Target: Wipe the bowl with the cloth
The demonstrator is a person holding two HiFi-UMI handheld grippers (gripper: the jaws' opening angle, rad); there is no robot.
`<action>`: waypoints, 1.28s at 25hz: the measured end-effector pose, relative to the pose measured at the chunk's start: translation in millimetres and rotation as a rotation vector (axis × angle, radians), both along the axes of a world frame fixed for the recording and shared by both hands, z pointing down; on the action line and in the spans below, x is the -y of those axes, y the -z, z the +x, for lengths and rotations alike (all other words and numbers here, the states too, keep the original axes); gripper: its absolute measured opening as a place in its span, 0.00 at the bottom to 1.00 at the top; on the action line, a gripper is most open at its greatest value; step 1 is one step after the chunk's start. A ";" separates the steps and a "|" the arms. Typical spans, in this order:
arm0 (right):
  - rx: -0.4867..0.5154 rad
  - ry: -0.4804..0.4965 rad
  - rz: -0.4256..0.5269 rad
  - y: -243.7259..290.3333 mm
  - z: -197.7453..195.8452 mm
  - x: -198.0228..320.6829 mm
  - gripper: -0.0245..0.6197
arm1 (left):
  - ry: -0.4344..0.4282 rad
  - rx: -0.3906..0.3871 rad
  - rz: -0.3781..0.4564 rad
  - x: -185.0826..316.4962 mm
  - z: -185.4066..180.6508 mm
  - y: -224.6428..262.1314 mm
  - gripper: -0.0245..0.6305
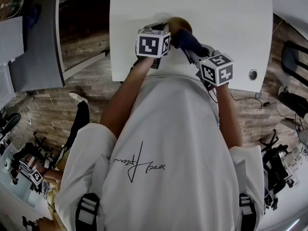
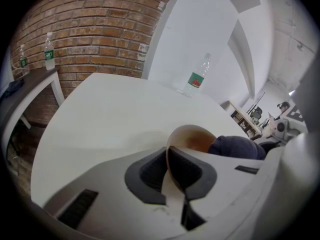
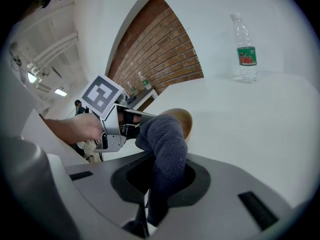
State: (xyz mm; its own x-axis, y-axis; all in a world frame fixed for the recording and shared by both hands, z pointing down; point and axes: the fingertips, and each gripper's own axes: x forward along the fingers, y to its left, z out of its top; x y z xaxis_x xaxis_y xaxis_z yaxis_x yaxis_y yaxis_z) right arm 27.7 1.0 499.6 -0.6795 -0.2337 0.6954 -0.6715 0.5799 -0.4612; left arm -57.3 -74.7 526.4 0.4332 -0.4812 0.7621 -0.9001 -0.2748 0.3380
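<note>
Over the white tabletop [image 1: 231, 23], my left gripper [image 2: 174, 176] clamps the tilted bowl [image 2: 192, 136] by its rim while my right gripper [image 3: 157, 184], clenched on the cloth [image 3: 167, 139], should sweep firmly around inside.

A white table [image 1: 231, 18] fills the top of the head view. Near the table's front edge, a brown bowl [image 1: 179, 23] is lifted between two grippers. The left gripper [image 1: 162, 29], under its marker cube, meets the bowl's left side. A dark cloth [image 1: 190, 40] runs from the right gripper [image 1: 193, 51] up against the bowl. A round hole [image 1: 253, 74] sits at the table's front right corner. Left of the table stands a grey desk [image 1: 33, 42] on the wood floor [image 1: 84, 57].
</note>
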 end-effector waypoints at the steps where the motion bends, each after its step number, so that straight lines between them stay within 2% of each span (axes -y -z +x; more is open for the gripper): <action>1: 0.003 0.001 -0.001 -0.2 -1.2 -0.5 0.10 | 0.001 0.000 -0.001 -0.1 0.1 -0.2 0.05; 18: 0.024 0.050 0.000 -0.7 -14.8 -3.0 0.10 | -0.010 0.015 0.006 -0.5 -1.0 -1.4 0.07; 22: 0.039 0.036 -0.002 3.5 -8.8 1.7 0.09 | -0.002 -0.010 0.026 2.2 -4.9 8.0 0.14; 27: 0.061 0.039 0.001 9.0 -4.1 4.3 0.09 | -0.015 -0.063 0.037 1.0 -5.0 15.0 0.31; 32: 0.072 0.043 0.022 19.3 2.2 4.8 0.09 | -0.005 -0.100 0.067 -3.2 -4.3 28.1 0.34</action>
State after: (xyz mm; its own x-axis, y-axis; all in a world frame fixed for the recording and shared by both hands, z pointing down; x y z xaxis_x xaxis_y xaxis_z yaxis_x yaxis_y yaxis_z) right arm 30.0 -3.8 480.3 -0.7371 -0.2178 0.6397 -0.6114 0.6181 -0.4940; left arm -61.6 -71.5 498.3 0.5077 -0.5276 0.6811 -0.8615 -0.3040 0.4068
